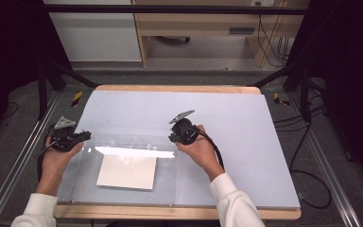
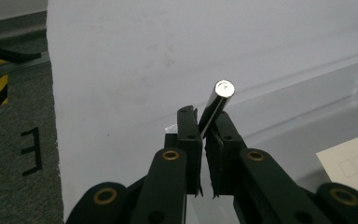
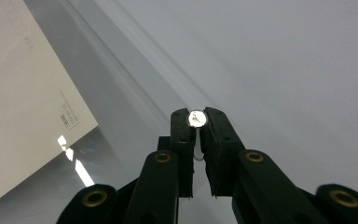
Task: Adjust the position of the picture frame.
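Two slim metal rods are clamped, one in the left gripper [image 2: 204, 140] jaws, tilted, one in the right gripper [image 3: 197, 140] jaws, above the surface's clear sheet [image 1: 179, 179]. Either rod could slip from so narrow a grip.

Hidden and cut off
Lower end of dark rod [image 2: 213, 112] buried between tongs; printed card [image 3: 23, 98] cropped at left edge, print unreadable.
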A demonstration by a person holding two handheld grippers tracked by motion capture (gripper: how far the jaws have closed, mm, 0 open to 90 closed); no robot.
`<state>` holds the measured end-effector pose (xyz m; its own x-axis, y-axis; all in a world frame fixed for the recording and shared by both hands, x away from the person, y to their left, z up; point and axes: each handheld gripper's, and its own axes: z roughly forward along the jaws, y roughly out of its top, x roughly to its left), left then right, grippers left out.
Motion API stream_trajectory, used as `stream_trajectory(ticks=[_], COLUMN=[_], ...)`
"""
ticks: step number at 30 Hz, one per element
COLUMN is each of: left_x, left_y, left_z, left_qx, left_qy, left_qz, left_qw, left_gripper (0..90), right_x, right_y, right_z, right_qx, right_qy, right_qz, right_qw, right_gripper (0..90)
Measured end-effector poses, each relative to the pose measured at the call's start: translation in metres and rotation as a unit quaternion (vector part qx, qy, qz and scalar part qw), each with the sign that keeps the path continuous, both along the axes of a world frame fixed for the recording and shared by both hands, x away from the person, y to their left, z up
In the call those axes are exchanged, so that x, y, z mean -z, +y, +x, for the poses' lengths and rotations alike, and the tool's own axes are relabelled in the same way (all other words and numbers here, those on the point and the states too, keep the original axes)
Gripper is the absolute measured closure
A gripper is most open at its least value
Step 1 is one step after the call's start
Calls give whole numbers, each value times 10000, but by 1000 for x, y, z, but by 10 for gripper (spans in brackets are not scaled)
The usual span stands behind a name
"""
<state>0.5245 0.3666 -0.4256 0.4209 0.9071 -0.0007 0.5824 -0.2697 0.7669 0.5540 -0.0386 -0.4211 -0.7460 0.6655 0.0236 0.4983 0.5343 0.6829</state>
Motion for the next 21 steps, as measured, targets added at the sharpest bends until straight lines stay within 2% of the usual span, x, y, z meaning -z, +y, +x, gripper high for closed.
stream_trajectory(ticks=[10,13,16,20,21], left_x=[-6,-6,-7,-11,-13], left_y=[-19,-27,-39,-56,-61], left_z=[-3,-1,1,4,5], left_qx=[140,270,383,473,509], left_qy=[0,24,62,74,66], left_qz=[-7,-61,-26,25,55], left_qw=[9999,9996,9992,9989,9987], left_gripper=[840,838,837,839,839], right_x=[-10,-11,-12,-14,-17], right_y=[-22,-28,-46,-58,-67], right_z=[-8,-8,-9,-10,-9], right_qx=[92,110,196,282,310], right_qy=[21,14,42,67,45], right_qz=[-24,-28,18,36,32], right_qw=[10000,9999,9998,9996,9995], right_gripper=[827,826,822,822,822])
